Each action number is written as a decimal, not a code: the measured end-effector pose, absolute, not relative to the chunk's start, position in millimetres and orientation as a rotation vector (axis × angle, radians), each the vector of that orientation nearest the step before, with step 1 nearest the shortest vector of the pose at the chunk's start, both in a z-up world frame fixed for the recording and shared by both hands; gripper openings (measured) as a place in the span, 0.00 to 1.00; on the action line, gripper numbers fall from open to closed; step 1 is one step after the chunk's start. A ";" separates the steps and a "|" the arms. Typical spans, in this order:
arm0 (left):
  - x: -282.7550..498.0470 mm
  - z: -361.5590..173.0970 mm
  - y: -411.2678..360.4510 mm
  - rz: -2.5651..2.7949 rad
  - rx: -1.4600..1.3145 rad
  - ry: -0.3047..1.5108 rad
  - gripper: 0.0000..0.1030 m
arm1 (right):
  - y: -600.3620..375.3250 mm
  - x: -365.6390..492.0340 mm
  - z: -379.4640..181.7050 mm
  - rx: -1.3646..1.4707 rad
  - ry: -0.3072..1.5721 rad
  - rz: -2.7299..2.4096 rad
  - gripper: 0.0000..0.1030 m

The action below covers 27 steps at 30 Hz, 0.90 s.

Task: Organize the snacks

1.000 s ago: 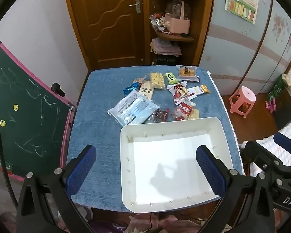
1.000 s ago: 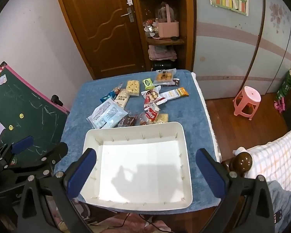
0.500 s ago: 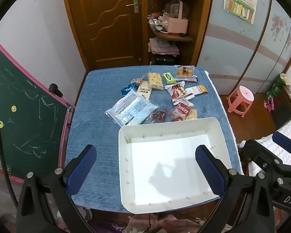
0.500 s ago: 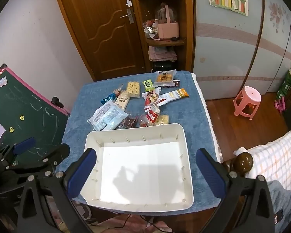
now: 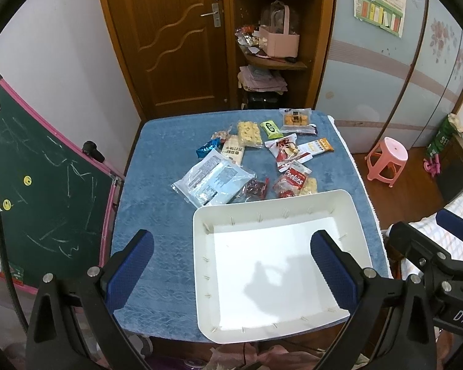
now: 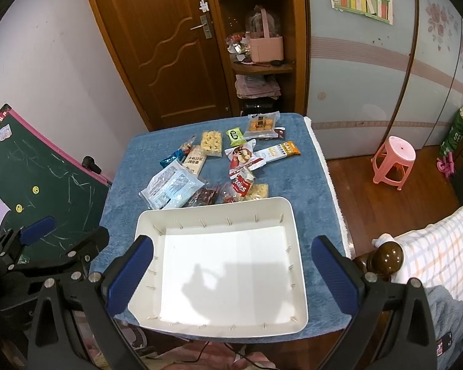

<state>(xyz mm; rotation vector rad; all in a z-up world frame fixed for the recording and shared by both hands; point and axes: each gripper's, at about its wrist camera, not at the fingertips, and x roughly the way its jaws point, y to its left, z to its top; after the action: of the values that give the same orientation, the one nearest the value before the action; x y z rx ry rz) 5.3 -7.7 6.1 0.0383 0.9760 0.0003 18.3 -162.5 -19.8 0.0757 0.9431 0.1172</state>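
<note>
An empty white tray (image 5: 200, 277) (image 6: 299, 265) sits at the near edge of a blue-covered table (image 5: 157, 185) (image 6: 311, 191). Several snack packets lie beyond it: a large pale blue pouch (image 5: 214, 178) (image 6: 171, 186), a red "Cookies" bag (image 5: 291, 180) (image 6: 239, 186), a green packet (image 5: 270, 128) (image 6: 234, 135), an orange-ended bar (image 5: 316, 148) (image 6: 277, 151). My left gripper (image 5: 231, 273) is open and empty, above the tray's near left part. My right gripper (image 6: 231, 273) is open and empty over the tray. Each gripper also shows at the edge of the other's view.
A green chalkboard (image 5: 37, 185) leans at the table's left. A pink stool (image 5: 387, 158) (image 6: 393, 160) stands on the floor to the right. A bed with checked cover (image 6: 438, 256) and a brown bedpost knob (image 6: 385, 257) are near right. A door and shelf stand behind.
Both grippers have shifted slightly forward toward the table; the tray and snacks have not moved. Both stay open.
</note>
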 end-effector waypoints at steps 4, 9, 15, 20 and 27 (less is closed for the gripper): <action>5.4 6.7 -8.4 0.000 0.039 0.984 0.98 | -163.0 17.8 -20.2 0.077 0.943 0.118 1.00; 4.9 6.4 -8.3 0.000 0.047 0.990 0.98 | -163.0 17.8 -20.6 0.079 0.943 0.119 1.00; 3.8 4.2 -8.2 -0.002 0.043 0.999 0.98 | -163.1 17.6 -20.9 0.080 0.943 0.119 1.00; 4.1 3.4 -8.4 -0.003 0.043 1.002 0.98 | -163.2 18.0 -20.8 0.081 0.944 0.119 1.00; 5.5 5.0 -7.5 -0.002 0.044 1.002 0.98 | -163.3 18.2 -20.5 0.083 0.944 0.120 1.00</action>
<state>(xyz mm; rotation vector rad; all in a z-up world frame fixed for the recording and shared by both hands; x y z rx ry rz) 5.5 -7.5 5.0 0.0437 1.0017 -0.0018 18.2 -163.3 -20.5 0.0833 0.9443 0.1200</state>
